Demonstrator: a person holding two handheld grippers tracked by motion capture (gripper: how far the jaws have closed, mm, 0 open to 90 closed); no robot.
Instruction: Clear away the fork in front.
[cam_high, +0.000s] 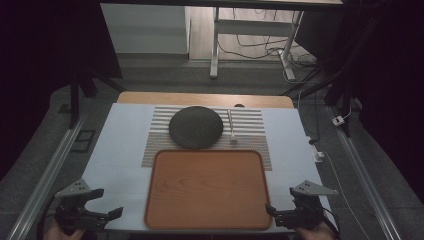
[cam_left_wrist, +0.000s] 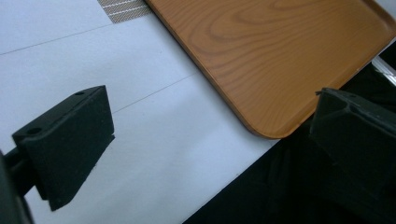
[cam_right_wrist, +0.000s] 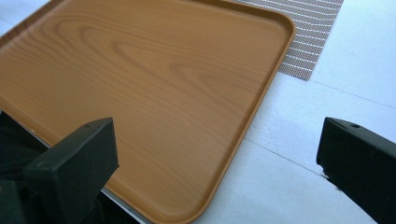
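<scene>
Grippers, two. Left gripper (cam_high: 102, 202), lower left of the high view: jaws spread wide, nothing between them, over the white table (cam_high: 120, 150) just beside the tray's near left corner. Right gripper (cam_high: 280, 210), lower right of the high view: jaws spread wide, nothing held, just beside the tray's near right corner.

Tray (cam_high: 207, 187), one: wood-grain, rounded corners, bare, lower centre of the high view; its near edge lies at the table's near edge. It reaches from the top to the right in the left gripper view (cam_left_wrist: 280, 56) and across the upper left in the right gripper view (cam_right_wrist: 140, 79).

Mat (cam_high: 255, 130), one: striped, under the tray's far edge.

Plate (cam_high: 195, 127), one: dark, round, on the mat, above the tray.

Utensil (cam_high: 231, 127), one: slim, pale, right of the plate; kind cannot be told.
</scene>
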